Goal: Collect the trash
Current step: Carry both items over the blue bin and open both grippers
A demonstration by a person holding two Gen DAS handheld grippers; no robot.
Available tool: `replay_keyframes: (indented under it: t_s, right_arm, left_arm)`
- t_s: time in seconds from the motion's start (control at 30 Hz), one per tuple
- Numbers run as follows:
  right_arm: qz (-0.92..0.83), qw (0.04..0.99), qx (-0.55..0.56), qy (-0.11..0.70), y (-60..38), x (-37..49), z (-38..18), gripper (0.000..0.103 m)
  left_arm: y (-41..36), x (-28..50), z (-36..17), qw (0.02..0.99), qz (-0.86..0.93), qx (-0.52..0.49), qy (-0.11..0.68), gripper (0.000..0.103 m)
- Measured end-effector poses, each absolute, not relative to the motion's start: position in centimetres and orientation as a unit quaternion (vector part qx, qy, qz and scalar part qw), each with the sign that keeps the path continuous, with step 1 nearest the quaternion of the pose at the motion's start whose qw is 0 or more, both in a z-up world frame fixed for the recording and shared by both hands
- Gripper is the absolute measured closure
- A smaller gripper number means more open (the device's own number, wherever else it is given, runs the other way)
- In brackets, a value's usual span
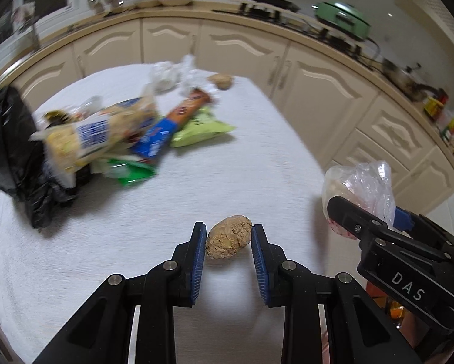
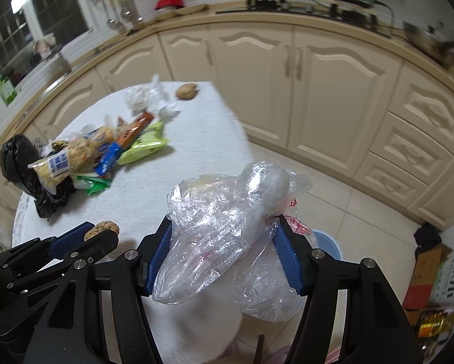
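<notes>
Clear plastic bag (image 2: 227,236) hides the table edge between right gripper (image 2: 227,251) fingers.

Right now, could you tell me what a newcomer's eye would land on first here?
Probably the crumpled clear plastic bag gripped in the right claw, and the brown lump clamped in the left claw. Beyond them, a wrapper pile spills beside a black trash bag on the white table.
</notes>
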State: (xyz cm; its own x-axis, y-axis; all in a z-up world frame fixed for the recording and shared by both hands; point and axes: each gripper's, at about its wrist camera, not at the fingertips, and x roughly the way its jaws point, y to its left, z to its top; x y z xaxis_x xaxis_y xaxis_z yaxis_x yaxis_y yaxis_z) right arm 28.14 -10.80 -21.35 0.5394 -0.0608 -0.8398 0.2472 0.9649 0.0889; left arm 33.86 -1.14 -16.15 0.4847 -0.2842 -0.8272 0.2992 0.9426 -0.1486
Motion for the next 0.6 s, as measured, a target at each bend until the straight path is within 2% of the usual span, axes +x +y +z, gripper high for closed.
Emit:
replay_keyframes:
  t_s: [0.33, 0.6]
  right_arm:
    - [-0.161, 0.860, 0.131, 0.465, -17.4, 23.4, -21.1, 0.039]
    - [-0.222, 0.835, 0.161, 0.477, -23.1, 19.6, -22.3, 0.039]
  left_arm:
    - [-8.6, 32.8, -16.8, 0.840, -0.241, 0.048, 0.484, 0.077]
    - [-15.3, 34.2, -19.4, 0.809, -0.293, 0.088, 0.502, 0.077]
